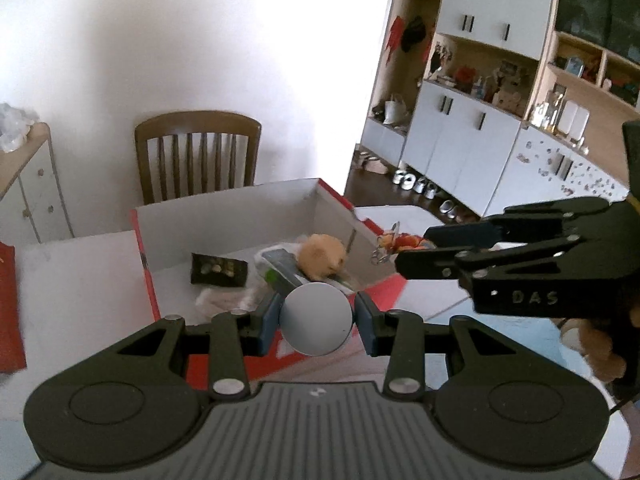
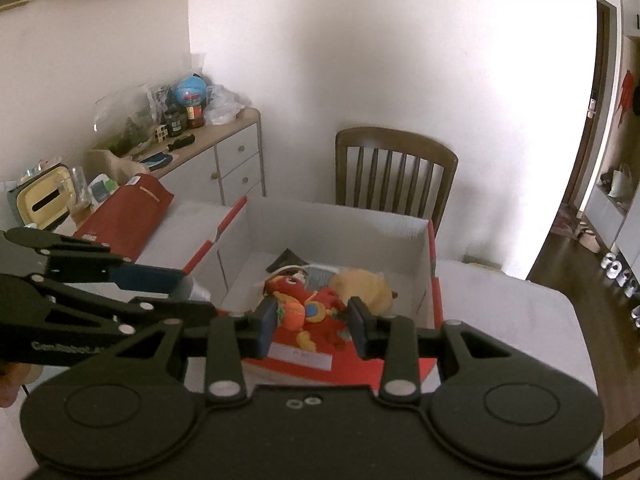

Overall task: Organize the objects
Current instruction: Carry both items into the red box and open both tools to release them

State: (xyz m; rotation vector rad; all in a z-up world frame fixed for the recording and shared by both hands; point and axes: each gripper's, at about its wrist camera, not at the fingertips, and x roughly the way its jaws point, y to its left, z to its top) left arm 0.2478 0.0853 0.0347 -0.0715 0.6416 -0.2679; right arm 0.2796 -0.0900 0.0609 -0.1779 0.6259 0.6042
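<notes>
Red-and-white cardboard box (image 2: 434, 300) stands open on the table, already keeping a beige plush (image 2: 366, 286). Your right gripper (image 2: 312, 320) clamps the red toy (image 2: 310, 306) over its front edge, ready for dropping. Your left gripper (image 1: 318, 320) pinches a silver disc (image 1: 318, 318) beside it, probably waiting its turn.

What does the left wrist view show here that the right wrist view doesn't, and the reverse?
Left wrist only: the silver disc clamped in the left gripper, seen face-on, and the white wall cabinets with shoes below.

Right wrist only: the cluttered sideboard with a globe, and the red plush toy seen between the right gripper's fingers.

Both: the red and white box holding the tan plush, and the wooden chair behind it.
</notes>
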